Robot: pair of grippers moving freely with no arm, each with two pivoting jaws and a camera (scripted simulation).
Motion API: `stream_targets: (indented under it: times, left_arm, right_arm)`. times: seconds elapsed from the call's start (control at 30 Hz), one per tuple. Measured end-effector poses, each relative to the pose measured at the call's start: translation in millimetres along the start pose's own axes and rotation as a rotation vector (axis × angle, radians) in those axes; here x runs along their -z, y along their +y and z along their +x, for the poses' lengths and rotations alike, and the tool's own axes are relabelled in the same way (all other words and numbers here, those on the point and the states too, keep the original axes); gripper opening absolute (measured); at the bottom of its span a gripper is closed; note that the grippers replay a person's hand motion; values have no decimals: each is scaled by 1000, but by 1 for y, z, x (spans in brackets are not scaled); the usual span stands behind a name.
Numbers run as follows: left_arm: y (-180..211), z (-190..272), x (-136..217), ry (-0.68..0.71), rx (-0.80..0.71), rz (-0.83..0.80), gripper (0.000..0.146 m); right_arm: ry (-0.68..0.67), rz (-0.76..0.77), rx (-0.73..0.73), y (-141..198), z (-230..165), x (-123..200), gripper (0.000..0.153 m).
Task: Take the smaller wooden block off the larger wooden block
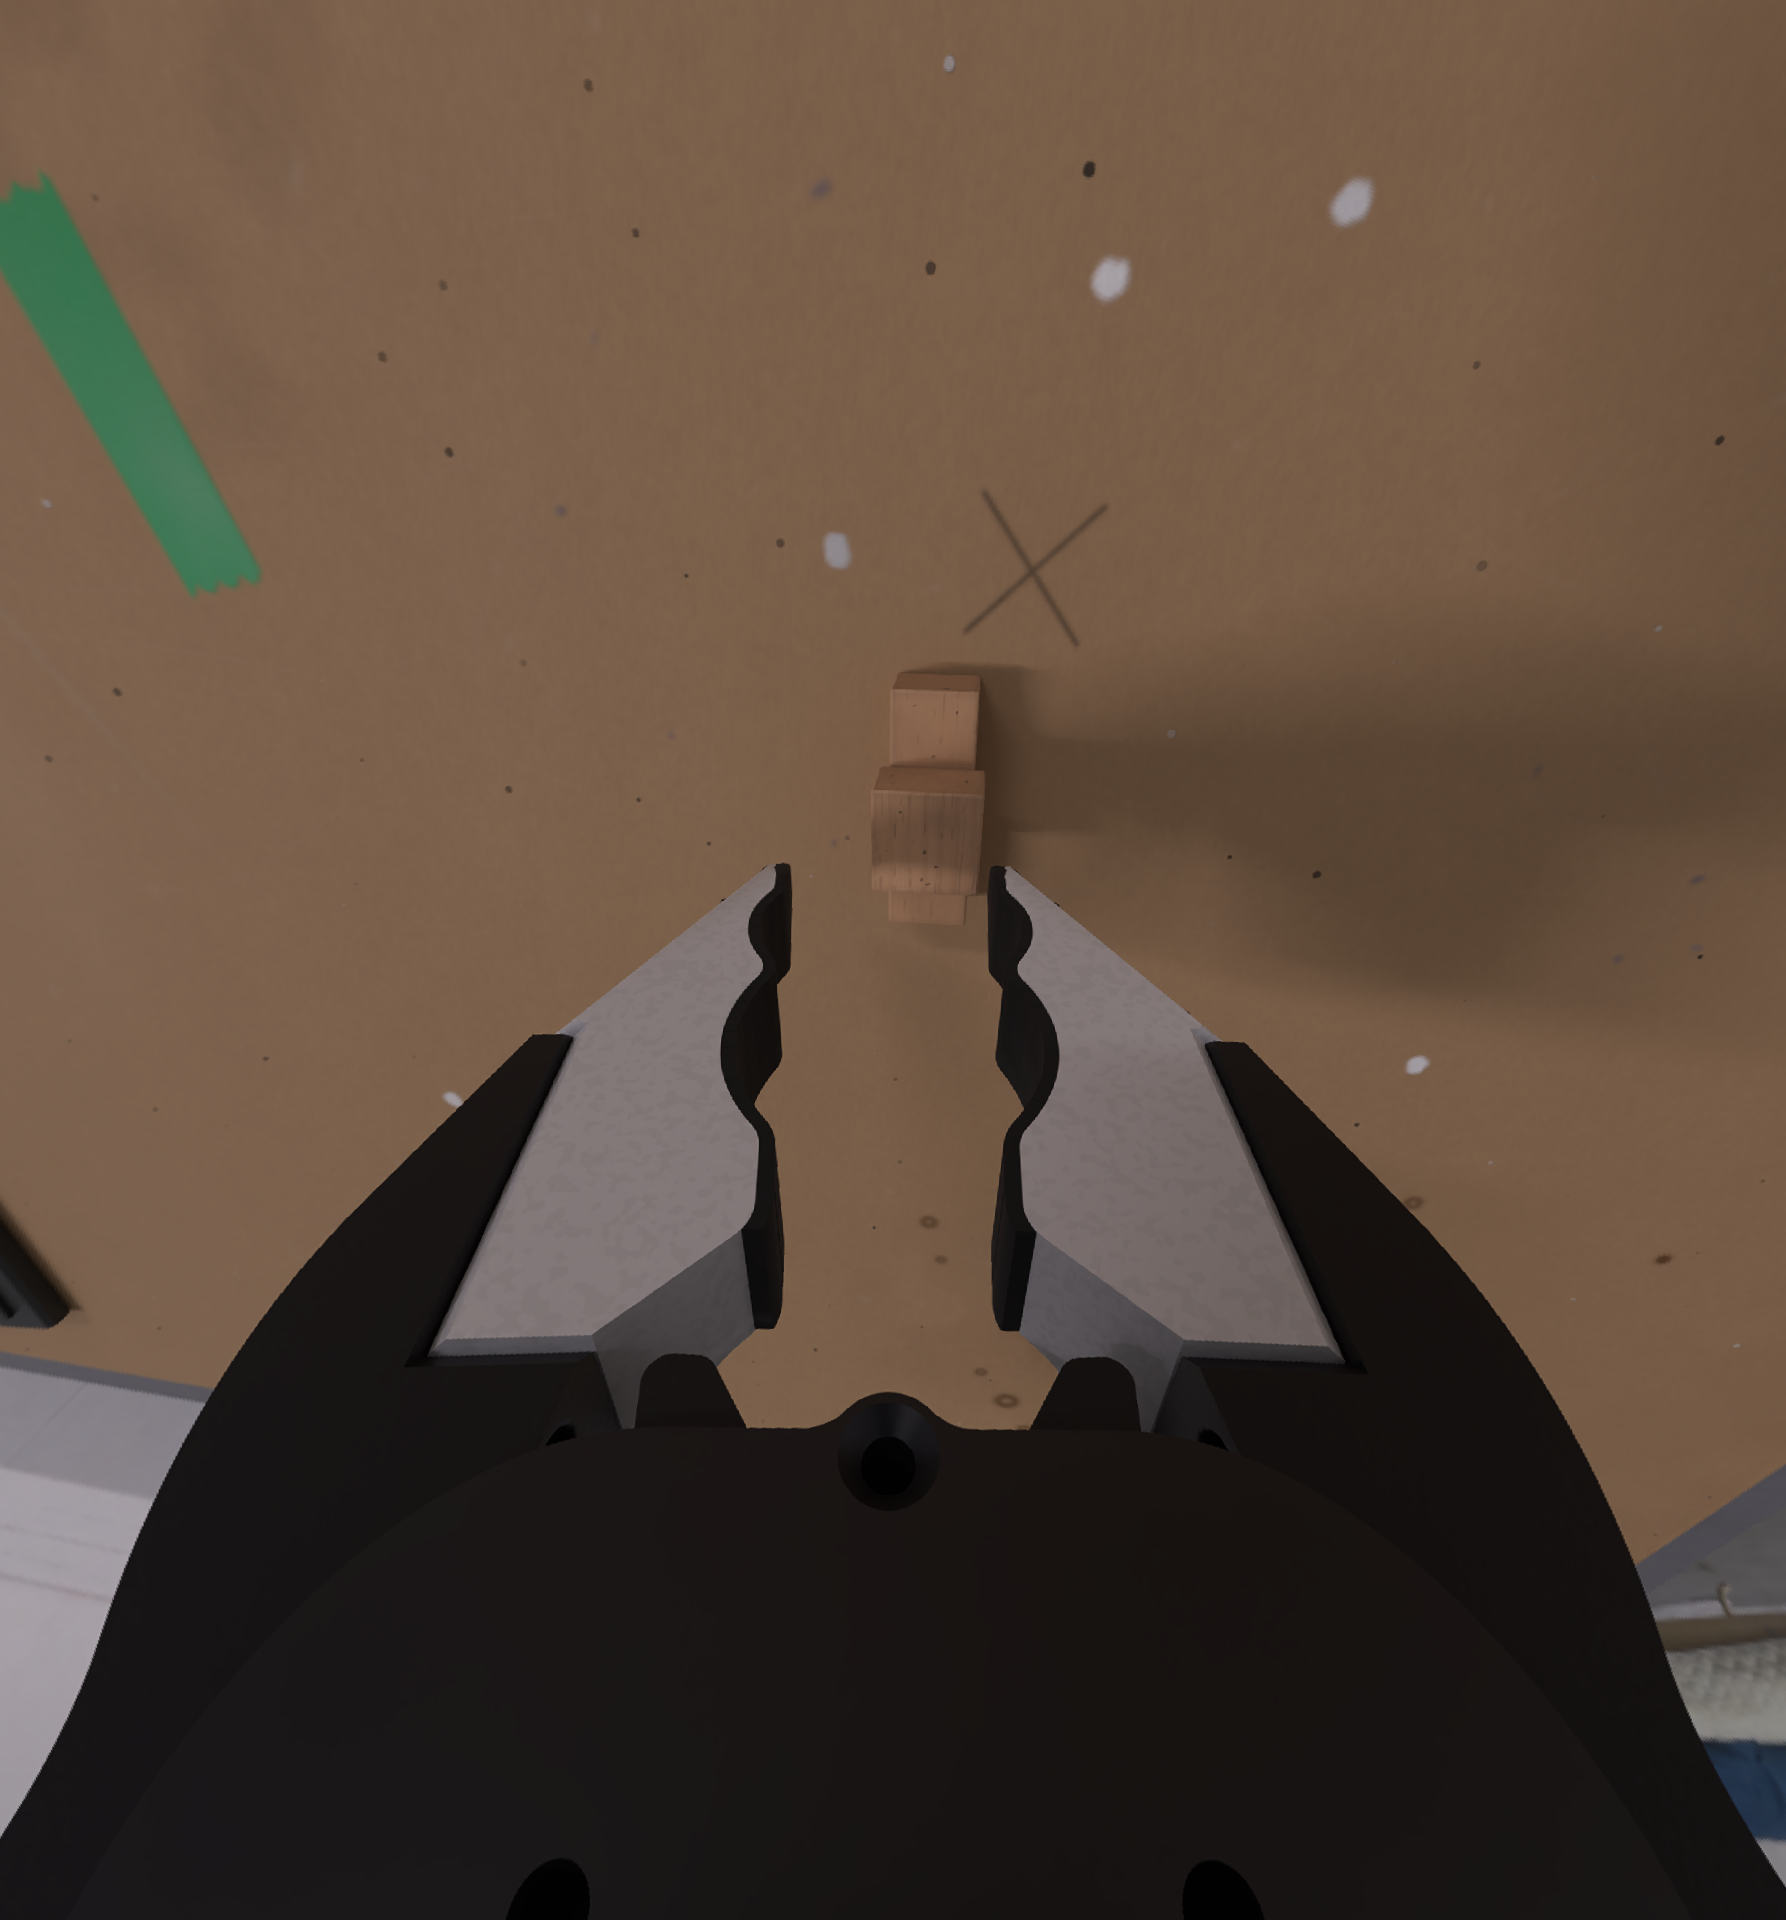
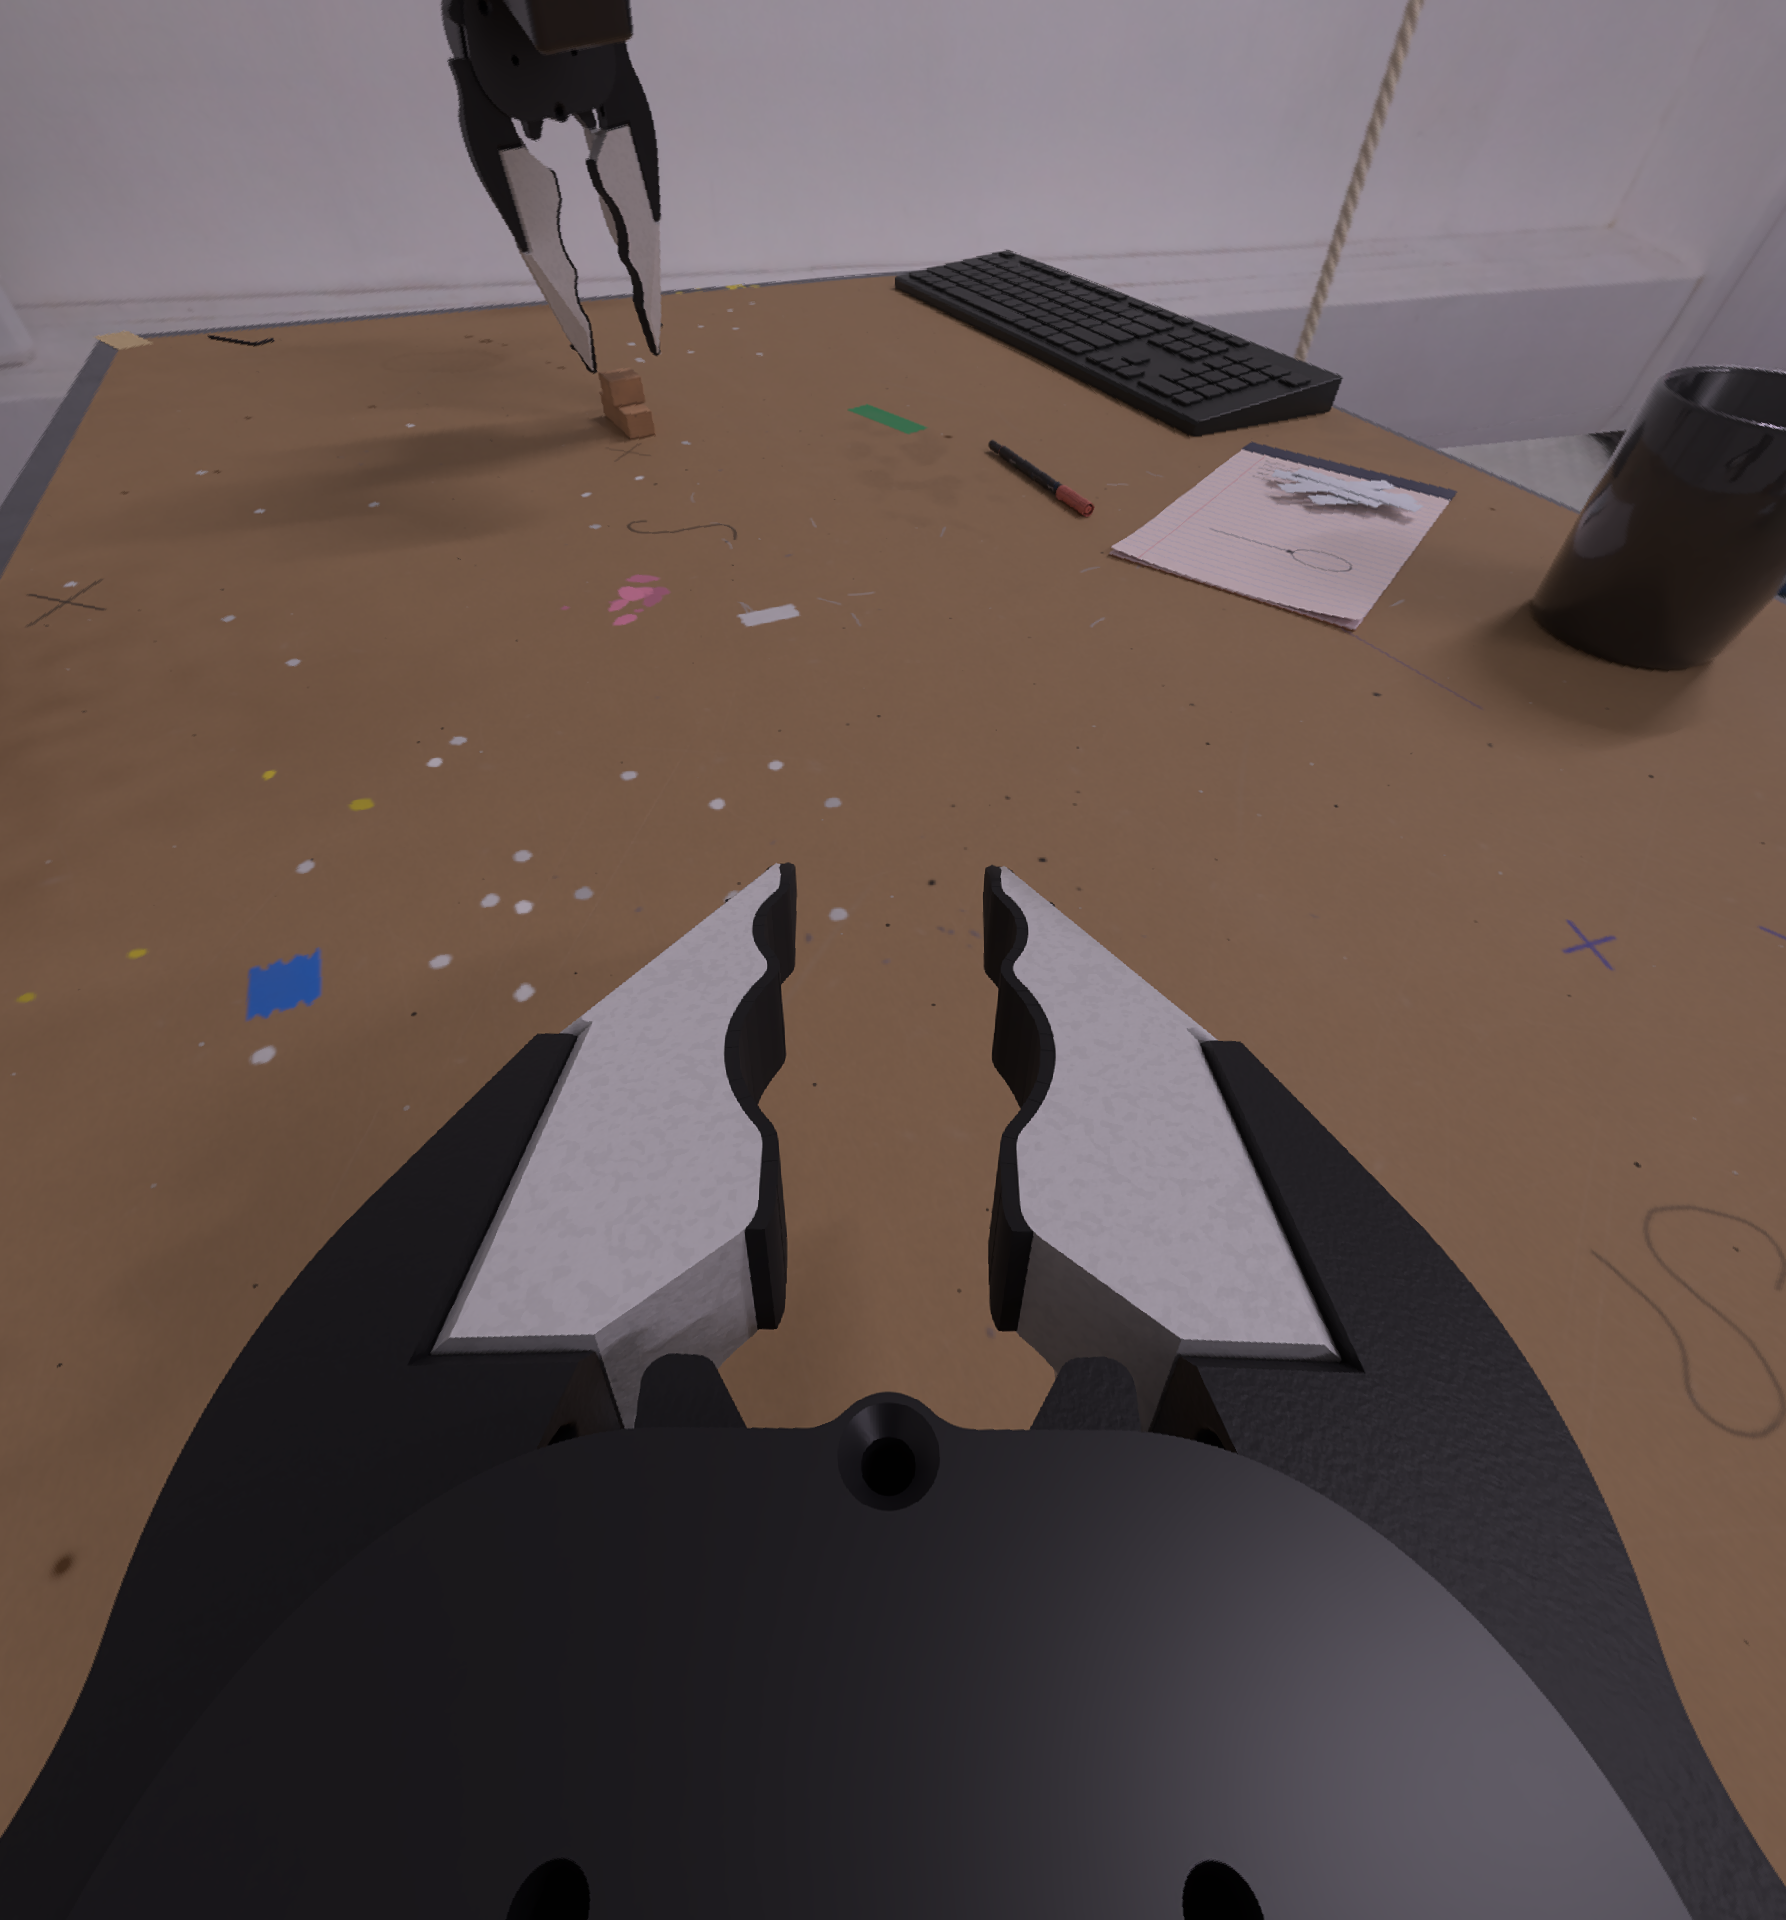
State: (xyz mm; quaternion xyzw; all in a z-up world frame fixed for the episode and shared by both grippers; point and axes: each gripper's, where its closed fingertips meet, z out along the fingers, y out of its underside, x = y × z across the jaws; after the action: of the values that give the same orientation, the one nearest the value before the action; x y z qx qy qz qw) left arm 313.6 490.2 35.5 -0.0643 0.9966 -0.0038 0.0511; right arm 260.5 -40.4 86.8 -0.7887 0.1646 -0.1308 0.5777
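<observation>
The smaller wooden block (image 1: 927, 831) sits on the near part of the larger, longer wooden block (image 1: 936, 717), which lies flat on the brown table. My left gripper (image 1: 889, 871) is open and empty, pointing down, with its tips just short of the stack and above it. In the right wrist view the stack is far off: the smaller block (image 2: 621, 388) is on the larger one (image 2: 636, 421), and the left gripper (image 2: 621, 356) hangs right over them. My right gripper (image 2: 889, 871) is open and empty, low over the near part of the table, far from the blocks.
A black keyboard (image 2: 1117, 338), a pen (image 2: 1040, 478), a notepad (image 2: 1284, 535) and a black cup (image 2: 1699, 520) stand at the right. A strip of green tape (image 1: 115, 384) and a drawn cross (image 1: 1034, 569) mark the table near the blocks. The table's left edge (image 2: 16, 488) is near.
</observation>
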Motion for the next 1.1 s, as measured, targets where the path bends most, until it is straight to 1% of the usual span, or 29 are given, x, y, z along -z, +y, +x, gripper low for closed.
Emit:
stream_targets:
  times: [0.2,0.3,0.33,0.43,0.63,0.73,0.87,0.97,1.03,1.1]
  left_arm:
    - [3,6,-13,45,-3,-15,34]
    - [2,8,-14,66,14,0,22]
    - [2,9,-14,71,27,3,22]
    - [3,9,-14,78,93,22,22]
    - [11,10,-13,101,284,70,22]
    - [16,7,-8,88,362,110,22]
    - [18,-4,14,41,446,172,22]
    - [9,-18,48,-36,474,220,22]
    - [-10,-27,77,-105,464,254,22]
    - [-45,-31,103,-162,431,285,22]
  right_arm:
    - [-17,-6,-7,2,-1,-3,36]
    - [-20,-2,-11,2,-1,-2,36]
    - [-20,-1,-12,1,-1,-2,35]
    - [-19,8,-15,0,-1,-1,34]
    - [-24,29,-34,-2,-1,3,33]
    - [-23,36,-33,-4,-1,5,33]
    - [-23,49,-28,-8,-2,7,33]
    - [-15,66,-26,-12,-2,10,33]
    - [-12,86,-32,-15,0,13,33]
    - [-13,105,-42,-18,1,16,33]
